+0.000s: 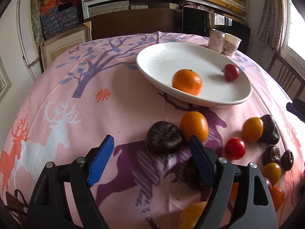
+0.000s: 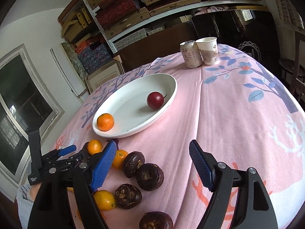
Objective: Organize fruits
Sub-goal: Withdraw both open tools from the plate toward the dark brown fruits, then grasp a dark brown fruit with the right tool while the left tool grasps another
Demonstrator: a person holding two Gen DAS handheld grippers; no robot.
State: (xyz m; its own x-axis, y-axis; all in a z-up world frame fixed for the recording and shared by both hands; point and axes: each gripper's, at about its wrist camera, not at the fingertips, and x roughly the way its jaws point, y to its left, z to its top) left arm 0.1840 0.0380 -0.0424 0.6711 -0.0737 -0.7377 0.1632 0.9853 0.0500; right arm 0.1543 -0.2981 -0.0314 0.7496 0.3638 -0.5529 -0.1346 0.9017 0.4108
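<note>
Can [image 2: 191, 54] bears Chinese characters; paper cup [image 2: 207, 51] likewise.

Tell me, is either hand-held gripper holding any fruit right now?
No. The left hand-held gripper and the right hand-held gripper both stand open with nothing between their blue pads; the fruits lie on the tablecloth or in the white plate.

1. The plate [image 2: 172, 87] has bare room between the mandarin [image 2: 105, 121] at its near rim and the red fruit [image 2: 155, 100] farther in.
2. Right of the plate the cloth [image 2: 238, 118] lies open up to the can [image 2: 190, 54] and cup [image 2: 207, 51].
3. Near the left gripper [image 1: 150, 147] a dark chestnut [image 1: 164, 137] and an orange fruit [image 1: 194, 126] crowd the way, seemingly touching.
4. Left of them the cloth is free.
</note>
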